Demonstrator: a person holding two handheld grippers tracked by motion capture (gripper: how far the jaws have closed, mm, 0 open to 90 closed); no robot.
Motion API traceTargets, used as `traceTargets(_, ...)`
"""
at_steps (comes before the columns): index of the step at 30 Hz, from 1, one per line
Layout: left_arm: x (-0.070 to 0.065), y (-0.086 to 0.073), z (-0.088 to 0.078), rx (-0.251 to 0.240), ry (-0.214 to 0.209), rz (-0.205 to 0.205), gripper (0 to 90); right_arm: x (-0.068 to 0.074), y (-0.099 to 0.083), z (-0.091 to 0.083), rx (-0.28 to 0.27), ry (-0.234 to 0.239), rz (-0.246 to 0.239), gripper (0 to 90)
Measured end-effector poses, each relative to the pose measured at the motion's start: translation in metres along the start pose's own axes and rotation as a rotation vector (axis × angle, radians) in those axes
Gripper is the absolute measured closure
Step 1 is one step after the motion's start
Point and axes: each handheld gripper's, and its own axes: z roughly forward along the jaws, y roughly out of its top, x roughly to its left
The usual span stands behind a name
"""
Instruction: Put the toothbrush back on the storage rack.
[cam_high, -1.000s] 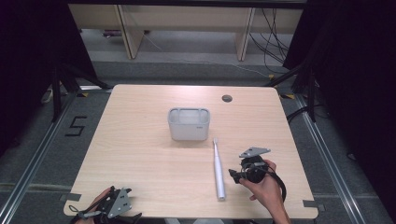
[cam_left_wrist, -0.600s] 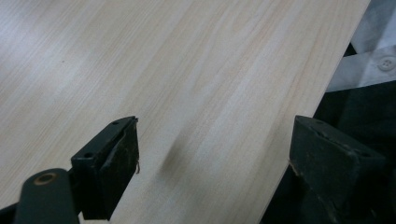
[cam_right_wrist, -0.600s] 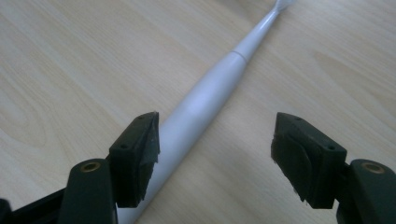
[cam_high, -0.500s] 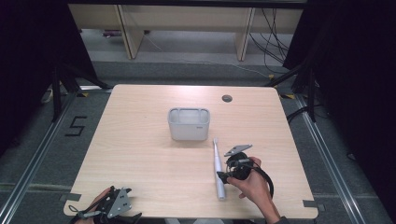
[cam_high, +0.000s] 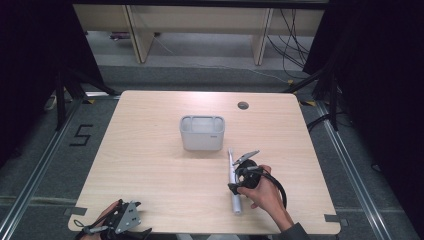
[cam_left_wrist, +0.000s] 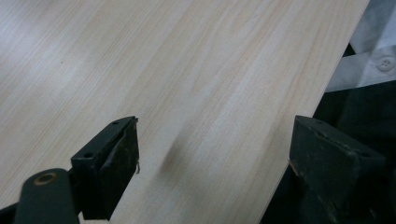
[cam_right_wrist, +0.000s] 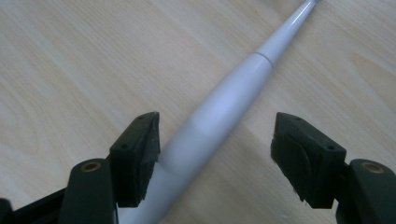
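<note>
Right hand-held gripper (cam_right_wrist: 215, 154) jaws apart, straddling the white toothbrush (cam_right_wrist: 224, 107) flat on the worktop (cam_right_wrist: 70, 70); no clamp.

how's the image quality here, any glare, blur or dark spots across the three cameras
High view: table evenly lit, surroundings nearly black. Left gripper view: soft glare on the wood, a faint shadow between the fingers, dark beyond the table edge. Right gripper view: the white toothbrush carries a bright sheen along its handle, and the near fingers look slightly soft.

My right gripper (cam_high: 234, 179) hangs over the white toothbrush (cam_high: 232, 175) on the counter (cam_high: 150, 165); grey holder (cam_high: 202, 133) beyond my jaws.
</note>
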Motion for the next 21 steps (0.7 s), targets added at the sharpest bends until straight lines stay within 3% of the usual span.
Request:
traceTargets(3,0.0,0.0,0.0,-0.001,0.001,0.003,15.6,-0.001,0.004,0.005,-0.003,-0.008,-0.049,34.4)
traceTargets(4,-0.001,-0.001,0.001,-0.021,0.01,-0.024,15.6,-0.001,0.005,0.006,-0.001,-0.013,-0.062,34.4)
traceTargets(6,-0.001,0.0,0.001,-0.021,0.007,-0.024,15.6,0.0,0.006,0.007,0.019,-0.006,-0.044,34.7)
traceTargets(7,0.0,0.0,0.0,0.001,0.0,0.005,15.6,0.0,0.006,0.008,0.027,-0.012,-0.042,35.5)
traceTargets(10,0.0,0.0,0.0,-0.002,0.001,0.0,15.6,-0.001,0.008,0.011,0.035,-0.011,-0.068,37.1)
traceTargets(14,0.0,0.0,0.0,0.0,-0.001,0.004,15.6,-0.003,0.009,0.014,0.062,-0.005,-0.055,42.9)
traceTargets(16,0.0,0.0,0.0,-0.001,0.0,-0.003,15.6,-0.005,0.009,0.015,0.065,-0.008,-0.086,45.3)
traceTargets(18,0.0,0.0,0.0,0.002,-0.001,0.004,15.6,-0.005,0.009,0.015,0.092,-0.001,-0.056,47.3)
traceTargets(20,0.0,0.0,0.0,0.001,-0.001,0.006,15.6,-0.006,0.01,0.016,0.095,0.0,-0.091,50.8)
traceTargets(21,0.0,0.0,0.0,-0.001,0.0,0.001,15.6,-0.004,0.009,0.015,0.124,-0.004,-0.069,51.5)
